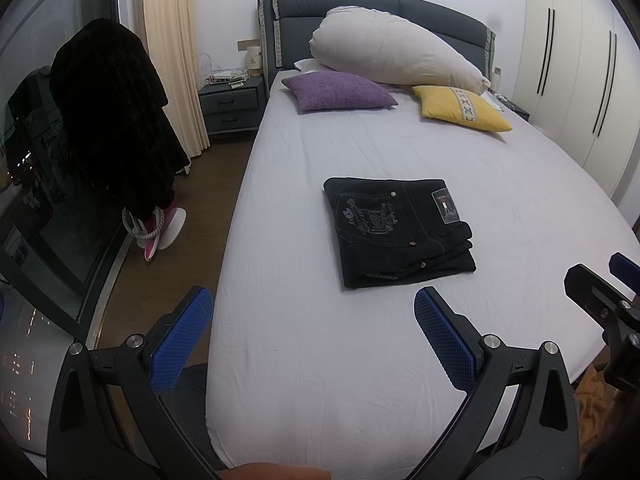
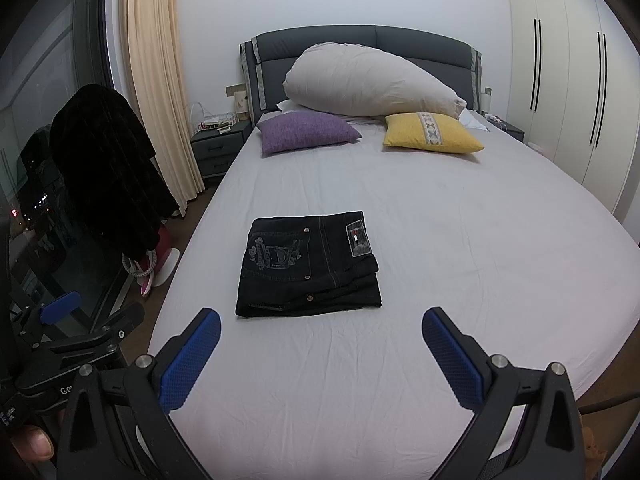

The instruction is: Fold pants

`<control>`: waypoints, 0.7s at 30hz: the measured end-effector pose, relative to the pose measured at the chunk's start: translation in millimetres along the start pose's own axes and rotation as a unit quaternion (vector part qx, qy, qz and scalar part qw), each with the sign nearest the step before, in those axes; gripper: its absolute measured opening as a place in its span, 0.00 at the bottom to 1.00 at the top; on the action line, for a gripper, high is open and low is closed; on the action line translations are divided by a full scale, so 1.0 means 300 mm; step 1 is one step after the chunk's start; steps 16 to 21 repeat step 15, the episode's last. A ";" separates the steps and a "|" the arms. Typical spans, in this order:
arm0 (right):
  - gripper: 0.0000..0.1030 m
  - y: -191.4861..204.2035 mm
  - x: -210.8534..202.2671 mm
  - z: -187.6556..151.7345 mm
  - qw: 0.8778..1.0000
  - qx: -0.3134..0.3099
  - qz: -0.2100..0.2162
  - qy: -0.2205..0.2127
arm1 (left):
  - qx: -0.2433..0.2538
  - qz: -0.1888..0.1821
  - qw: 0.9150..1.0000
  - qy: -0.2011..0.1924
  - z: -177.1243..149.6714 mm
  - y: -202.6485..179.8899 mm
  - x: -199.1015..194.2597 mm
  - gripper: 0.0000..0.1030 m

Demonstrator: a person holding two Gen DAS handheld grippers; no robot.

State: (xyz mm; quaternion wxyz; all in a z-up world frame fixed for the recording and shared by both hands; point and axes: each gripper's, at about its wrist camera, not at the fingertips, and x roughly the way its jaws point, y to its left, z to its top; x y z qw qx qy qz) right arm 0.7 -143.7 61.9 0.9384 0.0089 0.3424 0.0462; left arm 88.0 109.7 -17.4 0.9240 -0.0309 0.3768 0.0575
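As seen from the left wrist, the pants (image 1: 400,232) are laid as a compact folded stack on the bed (image 1: 440,152), well ahead of the left gripper (image 1: 312,332), which is spread wide and holds nothing. From the right wrist, the right gripper (image 2: 320,354) is likewise released and empty. If the stack were brushed by a finger, its loose top layers could be shifted and the fold undone.

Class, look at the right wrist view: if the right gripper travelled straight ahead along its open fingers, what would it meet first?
Probably the folded pants, lying just left of the right gripper centre line on the bed sheet. Depth is unclear; angled lower, it meets the sheet first.
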 end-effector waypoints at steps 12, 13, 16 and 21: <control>1.00 -0.003 -0.002 0.006 1.000 0.000 0.000 0.001 | 0.001 -0.001 1.000 -0.001 0.004 0.003 -0.002 1.00; 1.00 -0.006 0.001 0.006 1.000 0.000 0.001 0.002 | 0.003 -0.001 1.000 -0.002 0.002 -0.001 -0.002 1.00; 1.00 -0.006 -0.001 0.002 1.000 0.000 0.001 0.002 | 0.003 -0.002 1.000 -0.002 -0.002 -0.007 -0.001 1.00; 1.00 -0.006 -0.001 0.002 1.000 0.000 0.001 0.002 | 0.003 -0.002 1.000 -0.002 -0.002 -0.007 -0.001 1.00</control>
